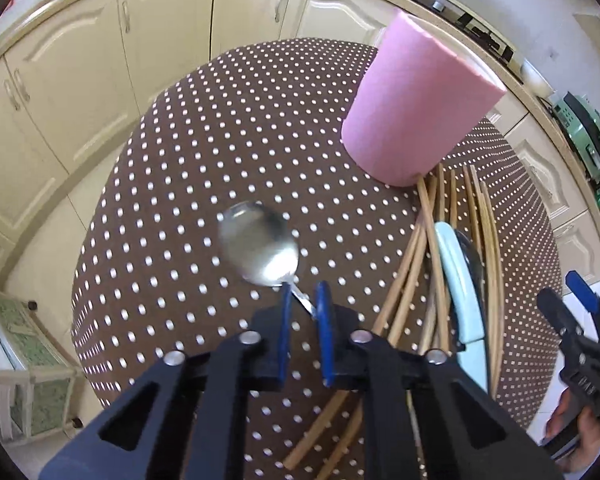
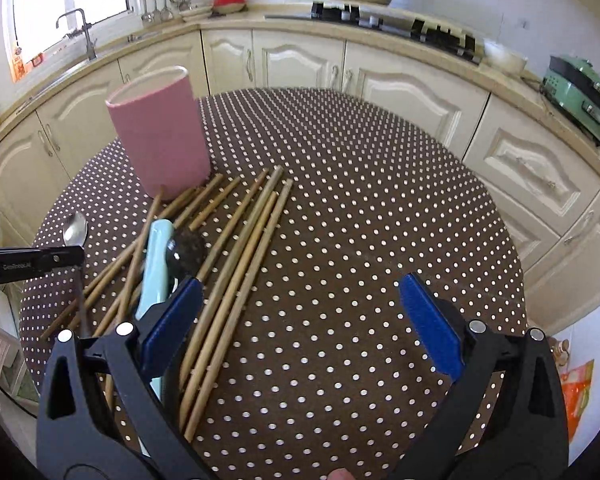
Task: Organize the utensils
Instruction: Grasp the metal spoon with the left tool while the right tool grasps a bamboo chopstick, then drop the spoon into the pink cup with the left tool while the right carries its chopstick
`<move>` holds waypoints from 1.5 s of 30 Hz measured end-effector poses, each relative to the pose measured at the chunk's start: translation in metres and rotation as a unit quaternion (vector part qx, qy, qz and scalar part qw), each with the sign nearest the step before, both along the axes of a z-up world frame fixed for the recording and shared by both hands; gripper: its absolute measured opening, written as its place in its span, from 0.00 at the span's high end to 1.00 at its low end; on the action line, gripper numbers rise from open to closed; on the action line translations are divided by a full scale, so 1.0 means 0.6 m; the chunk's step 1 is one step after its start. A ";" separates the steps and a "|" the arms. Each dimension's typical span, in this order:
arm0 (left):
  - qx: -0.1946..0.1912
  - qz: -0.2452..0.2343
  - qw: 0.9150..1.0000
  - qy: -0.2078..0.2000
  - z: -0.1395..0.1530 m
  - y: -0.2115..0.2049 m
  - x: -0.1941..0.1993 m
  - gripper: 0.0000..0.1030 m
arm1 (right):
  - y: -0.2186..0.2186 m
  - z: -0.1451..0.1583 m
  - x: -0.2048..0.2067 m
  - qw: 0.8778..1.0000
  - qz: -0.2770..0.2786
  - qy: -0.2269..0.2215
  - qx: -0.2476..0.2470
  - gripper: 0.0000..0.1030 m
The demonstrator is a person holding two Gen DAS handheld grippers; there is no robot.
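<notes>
The left gripper point(image 1: 303, 294) has its 2 blue pads clamped on the thin neck of a metal spoon point(image 1: 260, 248), low in the centre of the left wrist view; the spoon's long axis runs from the pads up and to the left, bowl leading, its hollow face toward the camera. Whether the bowl rests on the dotted brown tablecloth point(image 1: 220, 140) or hangs just above it I cannot tell. To the right of that grip lies a loose pile of bamboo chopsticks point(image 1: 428, 240), most running from the lower part of the frame up toward the pink holder point(image 1: 416, 108), which stands at the upper right with chopstick tips touching its base. A pale blue handled utensil point(image 1: 458, 272) lies among them, lengthwise with the sticks. In the right wrist view the right gripper point(image 2: 300, 320) has its fingers spread wide with nothing between them, over bare cloth just right of the chopsticks. Cream cabinets point(image 2: 300, 64) curve behind the table.
</notes>
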State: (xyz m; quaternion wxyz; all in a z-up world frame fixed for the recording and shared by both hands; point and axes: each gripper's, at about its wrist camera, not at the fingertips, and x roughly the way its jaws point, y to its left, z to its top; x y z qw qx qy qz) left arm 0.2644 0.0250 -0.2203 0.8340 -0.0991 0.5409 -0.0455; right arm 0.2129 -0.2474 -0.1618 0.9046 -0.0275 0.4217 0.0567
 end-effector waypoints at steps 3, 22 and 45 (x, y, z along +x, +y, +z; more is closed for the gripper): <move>-0.001 -0.009 1.000 -0.002 0.002 0.013 0.009 0.95 | -0.007 -0.014 0.024 0.998 0.010 0.051 0.028 0.12; -0.030 -0.048 0.996 -0.076 0.066 0.027 -0.008 0.97 | 0.008 -0.049 0.149 0.982 0.031 0.182 0.030 0.69; -0.090 -0.082 0.938 -0.324 0.267 -0.015 -0.053 0.97 | -0.069 0.149 0.156 0.973 0.063 -0.111 0.190 0.94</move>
